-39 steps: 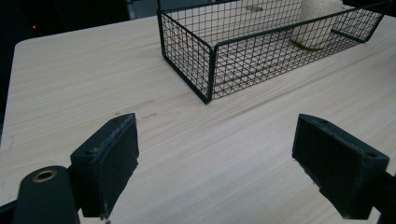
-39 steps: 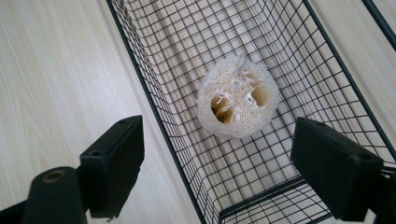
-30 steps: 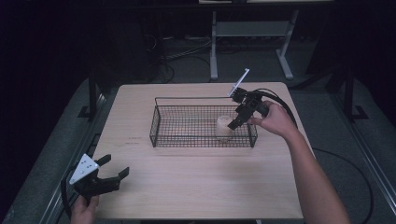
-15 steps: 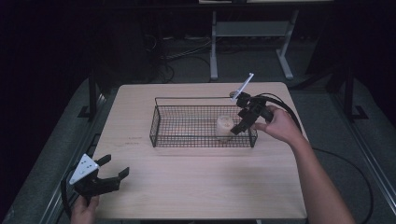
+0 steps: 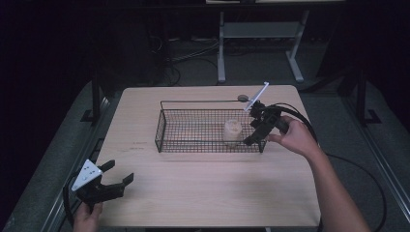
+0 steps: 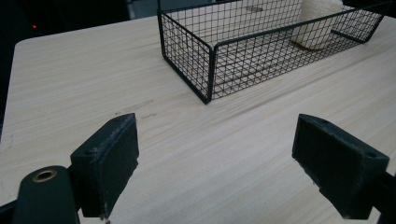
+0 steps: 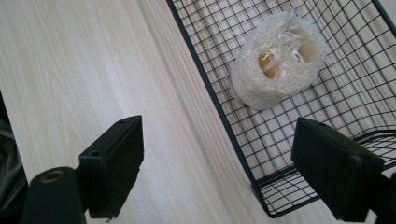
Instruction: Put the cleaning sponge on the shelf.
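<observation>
A black wire basket [image 5: 167,126] stands mid-table. Inside it, near the right end, a pale loofah piece [image 5: 232,131] stands upright, its holes facing up [image 7: 278,63]. My right gripper [image 5: 251,137] hovers open at the basket's near right corner, tilted down. In the right gripper view its jaws straddle the basket wall [image 7: 219,116], one over bare table, one over the mesh floor, with nothing gripped. My left gripper [image 5: 119,171] rests open at the table's near left corner, empty, facing the basket [image 6: 210,46] and the loofah [image 6: 317,23].
The wooden table [image 5: 208,193] has bare room in front of and left of the basket. A small dark round object [image 5: 241,98] lies just beyond the basket's far rim. Cables and a metal stand sit on the dark floor behind the table.
My right gripper has drawn back from above the loofah toward the basket's near right corner and sunk slightly. The loofah stays in the basket. The left gripper has not moved.
</observation>
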`<state>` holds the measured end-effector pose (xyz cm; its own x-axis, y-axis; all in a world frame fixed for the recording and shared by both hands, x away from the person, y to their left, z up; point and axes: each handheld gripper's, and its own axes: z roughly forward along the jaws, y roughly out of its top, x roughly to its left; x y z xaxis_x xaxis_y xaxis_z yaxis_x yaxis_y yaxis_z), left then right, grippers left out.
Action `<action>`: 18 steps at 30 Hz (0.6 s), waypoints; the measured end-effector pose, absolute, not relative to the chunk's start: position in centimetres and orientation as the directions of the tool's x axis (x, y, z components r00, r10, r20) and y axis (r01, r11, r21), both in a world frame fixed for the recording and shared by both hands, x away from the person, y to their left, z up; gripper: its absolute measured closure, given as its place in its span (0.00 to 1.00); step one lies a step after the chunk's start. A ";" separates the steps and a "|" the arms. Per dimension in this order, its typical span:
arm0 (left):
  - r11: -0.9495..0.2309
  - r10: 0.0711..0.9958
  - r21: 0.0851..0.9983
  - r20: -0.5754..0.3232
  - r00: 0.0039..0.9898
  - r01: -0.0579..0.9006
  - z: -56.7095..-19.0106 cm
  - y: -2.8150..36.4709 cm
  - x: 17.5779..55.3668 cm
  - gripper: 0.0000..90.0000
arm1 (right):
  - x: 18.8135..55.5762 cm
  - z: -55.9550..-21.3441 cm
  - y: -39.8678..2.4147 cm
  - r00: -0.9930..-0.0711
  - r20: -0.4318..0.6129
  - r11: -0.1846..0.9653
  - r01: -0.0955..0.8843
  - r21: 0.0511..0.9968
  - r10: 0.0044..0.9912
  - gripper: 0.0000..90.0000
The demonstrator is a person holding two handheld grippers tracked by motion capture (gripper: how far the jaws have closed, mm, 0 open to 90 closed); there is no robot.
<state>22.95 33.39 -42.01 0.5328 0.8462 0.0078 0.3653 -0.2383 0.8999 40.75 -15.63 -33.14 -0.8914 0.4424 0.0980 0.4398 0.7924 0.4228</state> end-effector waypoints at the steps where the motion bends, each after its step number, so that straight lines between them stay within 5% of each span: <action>1: -0.238 0.846 0.900 0.008 0.533 0.365 -42.0 33.4 23.0 0.15 | 40.6 -33.2 -15.7 -0.892 0.099 0.793 0.438 0.423 0.440 0.19; 18: -0.243 0.843 0.899 0.009 0.539 0.365 -42.0 33.2 23.0 0.15 | 38.3 -34.5 -16.6 -0.897 0.100 0.796 0.430 0.425 0.431 0.19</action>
<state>22.98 33.23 -42.04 0.5385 0.8426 0.0089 0.3654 -0.2430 0.8986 38.31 -16.57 -34.47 -0.8966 0.4314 0.0999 0.4305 0.7964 0.4247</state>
